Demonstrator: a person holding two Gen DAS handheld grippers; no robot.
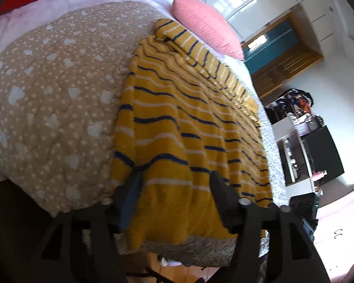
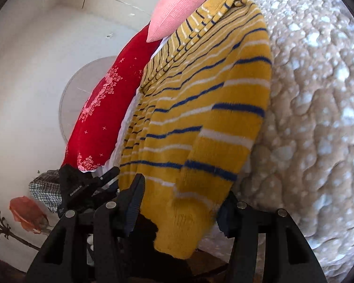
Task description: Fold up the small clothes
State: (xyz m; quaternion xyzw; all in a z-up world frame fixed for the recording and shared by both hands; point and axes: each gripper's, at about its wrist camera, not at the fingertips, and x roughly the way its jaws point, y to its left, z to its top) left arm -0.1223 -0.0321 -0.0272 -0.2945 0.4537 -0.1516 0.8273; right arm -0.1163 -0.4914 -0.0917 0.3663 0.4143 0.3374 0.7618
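Note:
A small yellow sweater (image 1: pixel 188 108) with blue and white stripes lies spread on a beige quilt (image 1: pixel 47 99) on the bed. It also shows in the right wrist view (image 2: pixel 200 108). My left gripper (image 1: pixel 177 186) is open, its two fingers standing either side of the sweater's near hem, which hangs over the bed edge. My right gripper (image 2: pixel 184 193) is open too, its fingers either side of the other near corner of the hem. The left gripper (image 2: pixel 87 186) is partly seen in the right wrist view.
A pink cushion (image 1: pixel 205 26) lies beyond the sweater's collar. A red pillow (image 2: pixel 106 103) lies along the bed's side. A cluttered shelf (image 1: pixel 304 127) stands by the wall. The quilt spreads wide beside the sweater.

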